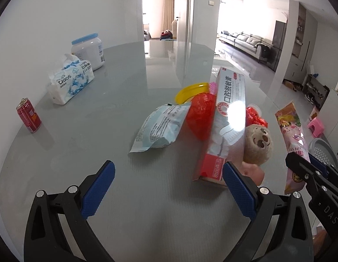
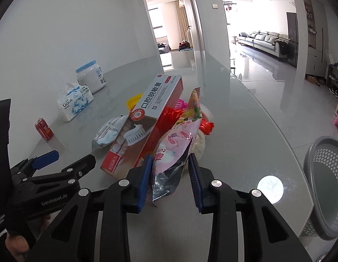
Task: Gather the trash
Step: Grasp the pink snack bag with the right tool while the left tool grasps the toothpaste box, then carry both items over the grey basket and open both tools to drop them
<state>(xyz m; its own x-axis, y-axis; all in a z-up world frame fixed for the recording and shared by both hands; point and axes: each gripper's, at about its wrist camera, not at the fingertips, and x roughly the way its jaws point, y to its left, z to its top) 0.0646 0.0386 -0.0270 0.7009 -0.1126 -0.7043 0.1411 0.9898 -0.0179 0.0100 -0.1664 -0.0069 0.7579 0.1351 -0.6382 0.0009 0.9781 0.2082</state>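
**Pink snack wrapper in my right claw, left claw empty**

I have the pink snack wrapper [image 2: 179,144] clamped between the blue pads [image 2: 144,181] of my right gripper [image 2: 170,183]; its silver torn end hangs down between the fingers, and the printed end rises up and away from me. The jaws have drawn in on it, and it sits raised clear of the grey glass table [image 2: 245,135]. From the left wrist view I see the same wrapper [image 1: 292,139] standing tall in that gripper [image 1: 300,168] at the right edge.

Just beside the wrapper, to its left, lies the toothpaste box [image 2: 147,122], propped at a slant on the rest of the pile: a pale blue packet [image 2: 110,133], crumpled red cellophane [image 2: 172,118], a yellow plastic lid [image 1: 191,91] and a beige plush toy [image 1: 257,142], which touches the box's near end.

My left gripper [image 1: 169,183] hovers over bare tabletop with its jaws spread wide and nothing between them.

A grey mesh wastebasket [image 2: 326,187] stands off the table's right edge. Well apart on the far left sit a red drink can [image 1: 28,115], a pack of tissues [image 1: 70,80] and a white jar with a blue lid [image 1: 88,50].
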